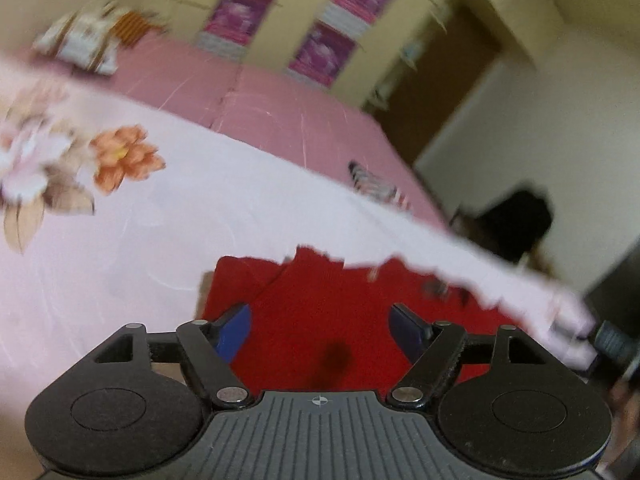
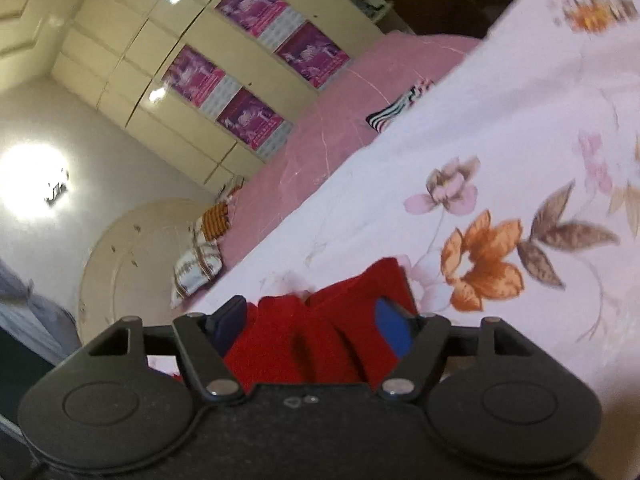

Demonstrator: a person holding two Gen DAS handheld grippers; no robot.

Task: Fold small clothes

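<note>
1. Left wrist view: left gripper (image 1: pixel 320 322) fingers spread wide, red garment (image 1: pixel 340 320) directly ahead between them, on floral bedsheet (image 1: pixel 200 208).
2. Right gripper (image 2: pixel 314 326) fingers likewise apart, straddling red folds; neither visibly pinching.

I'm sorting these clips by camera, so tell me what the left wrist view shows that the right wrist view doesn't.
Only the left wrist view shows the dark shape against the white wall beyond the bed.

Only the right wrist view shows the bright wall light and the pale curved headboard.

Both show the red knitted garment between open blue-padded fingers, left gripper, right gripper, on the pale pink floral sheet, plus the cream wardrobe with purple posters, the patterned pillows and a striped cloth.
</note>
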